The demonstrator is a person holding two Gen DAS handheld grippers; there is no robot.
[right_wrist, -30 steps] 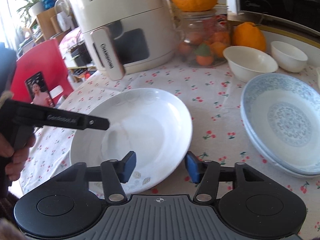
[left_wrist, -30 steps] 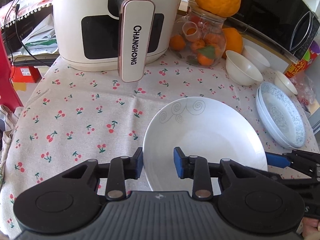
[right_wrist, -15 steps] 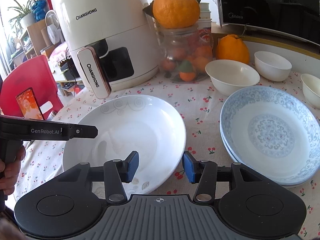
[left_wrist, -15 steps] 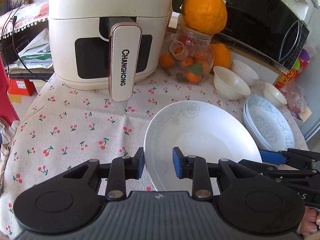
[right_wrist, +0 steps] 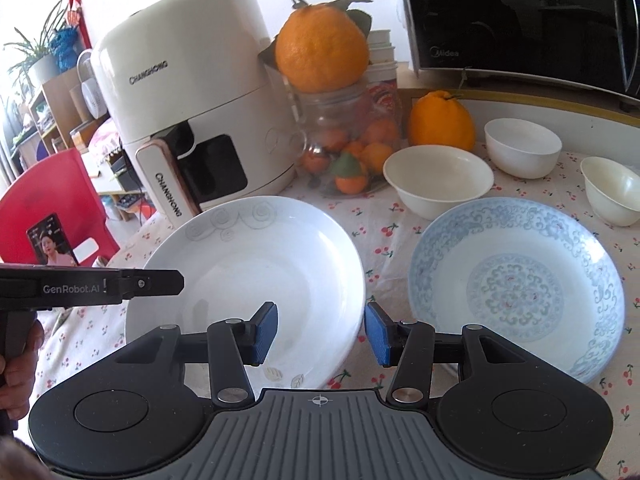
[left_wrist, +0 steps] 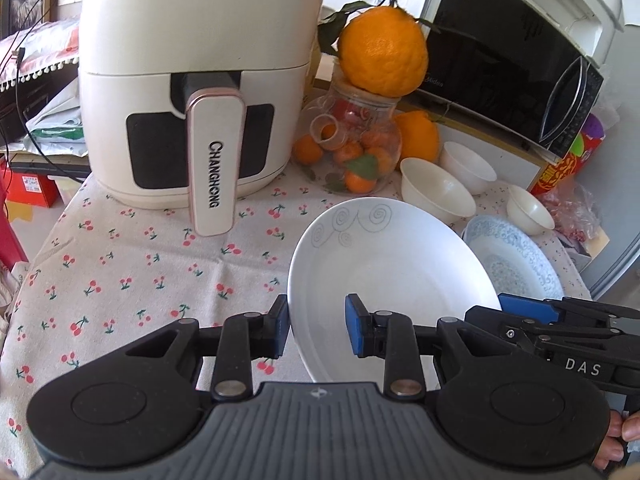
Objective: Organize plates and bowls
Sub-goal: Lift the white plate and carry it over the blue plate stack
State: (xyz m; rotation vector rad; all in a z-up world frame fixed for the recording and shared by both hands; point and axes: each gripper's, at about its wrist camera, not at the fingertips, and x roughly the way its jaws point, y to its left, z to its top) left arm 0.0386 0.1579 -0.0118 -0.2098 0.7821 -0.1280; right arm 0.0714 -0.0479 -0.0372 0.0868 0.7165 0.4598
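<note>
A large white plate [left_wrist: 392,276] with grey swirl marks lies on the cherry-print tablecloth; it also shows in the right wrist view [right_wrist: 256,272]. My left gripper [left_wrist: 316,330] is open, its jaws astride the plate's near left rim. My right gripper [right_wrist: 320,330] is open, its jaws astride the plate's near right rim. A stack of blue-patterned plates [right_wrist: 516,292] sits right of the white plate, also visible in the left wrist view [left_wrist: 516,260]. Three white bowls [right_wrist: 438,180] [right_wrist: 522,150] [right_wrist: 614,194] stand behind.
A white Changhong air fryer [left_wrist: 200,92] stands at the back left. A glass jar of small oranges [left_wrist: 352,152] carries a big orange [left_wrist: 382,50] on top. A black microwave [left_wrist: 512,52] is at the back right. A red chair [right_wrist: 52,216] stands beyond the table's left edge.
Both grippers have drawn back and risen a little, so more of the table shows. The white plate has stayed between the jaws, which stayed open.
</note>
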